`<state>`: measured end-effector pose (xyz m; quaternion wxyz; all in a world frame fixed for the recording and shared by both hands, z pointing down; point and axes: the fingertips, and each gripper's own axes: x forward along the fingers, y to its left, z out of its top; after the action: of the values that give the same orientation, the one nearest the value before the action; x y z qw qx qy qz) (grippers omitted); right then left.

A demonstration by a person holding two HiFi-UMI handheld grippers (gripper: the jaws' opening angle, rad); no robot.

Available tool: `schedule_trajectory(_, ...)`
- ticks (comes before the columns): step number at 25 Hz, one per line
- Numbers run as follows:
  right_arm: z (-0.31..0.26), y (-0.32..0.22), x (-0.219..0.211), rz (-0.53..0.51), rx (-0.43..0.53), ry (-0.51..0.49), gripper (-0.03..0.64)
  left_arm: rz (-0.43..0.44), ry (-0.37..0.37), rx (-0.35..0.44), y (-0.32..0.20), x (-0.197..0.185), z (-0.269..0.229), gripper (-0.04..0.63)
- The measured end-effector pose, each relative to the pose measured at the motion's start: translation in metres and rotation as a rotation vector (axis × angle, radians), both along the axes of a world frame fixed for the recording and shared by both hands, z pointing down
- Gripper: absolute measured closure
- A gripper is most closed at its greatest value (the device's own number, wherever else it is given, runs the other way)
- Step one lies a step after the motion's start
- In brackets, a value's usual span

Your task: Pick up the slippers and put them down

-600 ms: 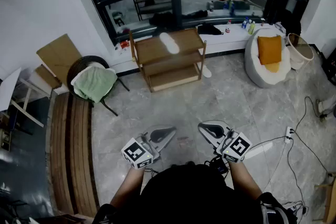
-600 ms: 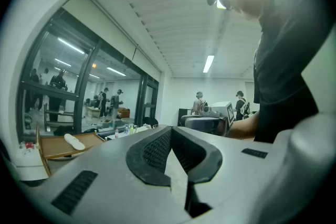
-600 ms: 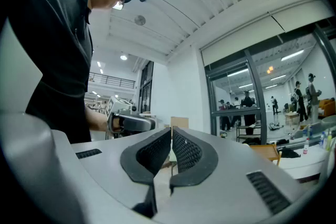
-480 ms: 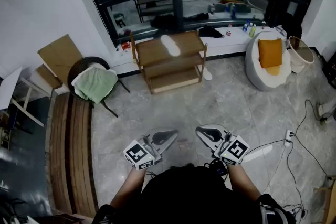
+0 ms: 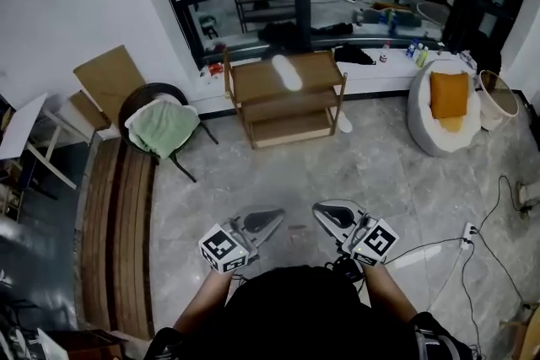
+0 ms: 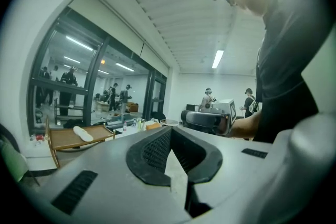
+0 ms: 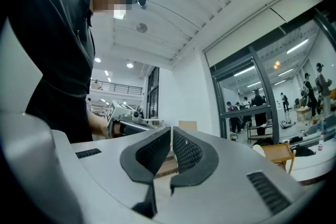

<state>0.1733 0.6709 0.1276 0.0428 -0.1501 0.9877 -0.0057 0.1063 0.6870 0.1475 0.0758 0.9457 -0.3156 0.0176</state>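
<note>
A broad stretch of bare floor (image 5: 354,169) is left open between the grippers and the wooden shelf (image 5: 253,82). It is bounded on the left by a slatted wooden bench (image 5: 118,223). On the right it is bounded by a white beanbag (image 5: 426,126) and by loose cables (image 5: 488,242) on the floor. The far edge is formed by the shelf, which is set against the ledge below the glass wall. A chair (image 5: 160,129) draped with a green cloth is placed near the shelf's left end.

The left gripper (image 5: 272,217) and the right gripper (image 5: 322,212) are held low and level, close to the body and well apart from the shelf. In each gripper's own view the jaws are seen closed together with nothing between them.

Compared with the earlier frames, the room is seen shifted slightly to the right. The grippers are found in much the same place, and their jaws are unchanged.

Two grippers are counted, and two slippers. One white slipper (image 5: 288,72) is laid on the shelf's top board. The other slipper (image 5: 344,122) is on the floor just beside the shelf's right leg. One shelf of three boards, one chair and one beanbag with one orange cushion (image 5: 448,94) are counted.
</note>
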Motion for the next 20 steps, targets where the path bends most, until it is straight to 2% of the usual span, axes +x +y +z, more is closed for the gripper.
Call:
schedule_trajectory(13,0.032,-0.030,0.018,-0.043,-0.087,0.031,0.591,-0.094,0.014,-0.041,-0.036,0.016,0.023,0.586)
schedule_trajectory(20,0.036,-0.058,0.005,-0.050,-0.133,0.028,0.591,-0.111,0.039,-0.086,-0.050,0.001,0.033,0.586)
